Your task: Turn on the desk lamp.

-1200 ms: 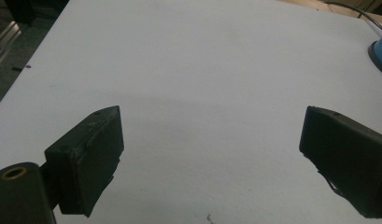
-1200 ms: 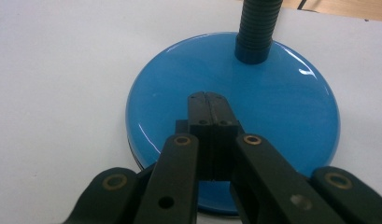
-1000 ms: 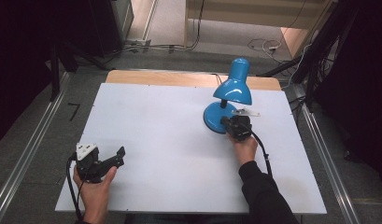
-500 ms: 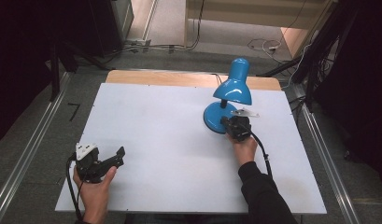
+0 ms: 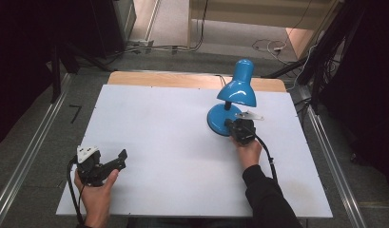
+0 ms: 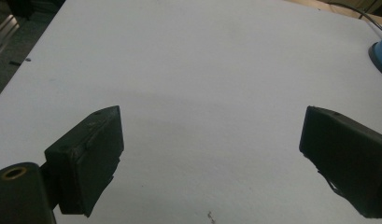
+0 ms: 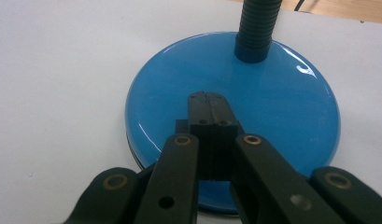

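I am pressing my right gripper (image 7: 208, 100) down on the round, shiny blue base (image 7: 235, 107) of the blue metal desk lamp (image 5: 236, 90). Its two black jaws are squeezed tight together with nothing between them, so they are making one firm tip, good for pushing. I think I am pushing a switch on the base, but my tips are hiding that spot, so I cannot tell. The lamp is standing at the far right of the white table top (image 5: 173, 142), with its ribbed neck (image 7: 254, 28) rising just past my tips. My left gripper (image 5: 121, 156) is waiting near the front left edge, well apart from the lamp, jaws wide open and holding nothing.
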